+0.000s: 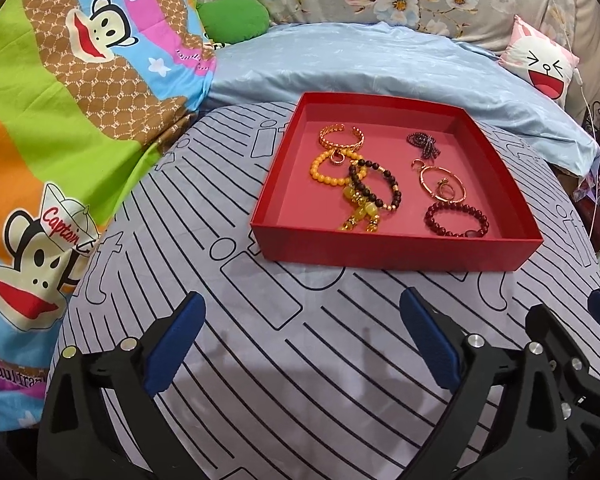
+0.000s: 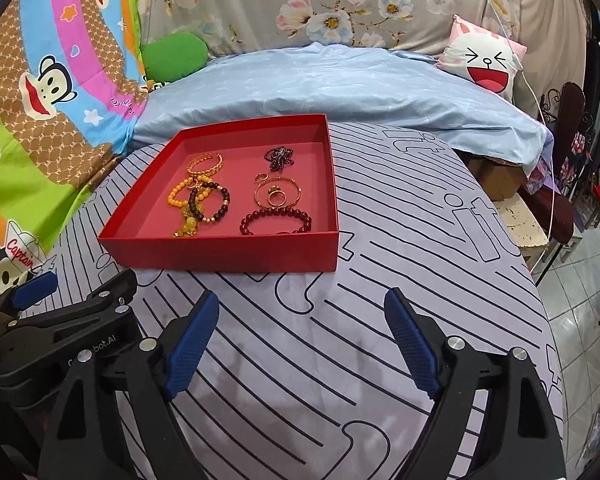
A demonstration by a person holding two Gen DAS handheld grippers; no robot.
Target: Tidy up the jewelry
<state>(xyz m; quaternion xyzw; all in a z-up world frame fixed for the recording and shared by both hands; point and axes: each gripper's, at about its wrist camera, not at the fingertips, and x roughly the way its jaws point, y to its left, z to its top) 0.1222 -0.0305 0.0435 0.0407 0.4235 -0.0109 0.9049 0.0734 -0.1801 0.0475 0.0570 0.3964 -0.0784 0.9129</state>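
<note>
A red tray [image 1: 396,246] [image 2: 220,254] sits on the striped grey cover and holds several pieces of jewelry: a gold cuff [image 1: 342,136], an orange bead bracelet [image 1: 324,166], a dark bead bracelet [image 1: 380,184], a yellow charm [image 1: 358,216], a dark red bead bracelet [image 1: 456,220] [image 2: 276,220], thin gold hoops with a ring [image 1: 442,186] [image 2: 278,192], and a dark beaded bundle [image 1: 424,142] [image 2: 280,156]. My left gripper [image 1: 302,320] is open and empty, short of the tray. My right gripper [image 2: 302,320] is open and empty, short of the tray's near right corner.
The striped cover [image 1: 260,360] lies over a rounded surface. A blue blanket [image 1: 360,64] lies behind the tray. A cartoon monkey quilt [image 1: 60,120] rises on the left. A smiling pillow [image 2: 488,64] sits at the back right. Tiled floor [image 2: 580,280] drops off to the right.
</note>
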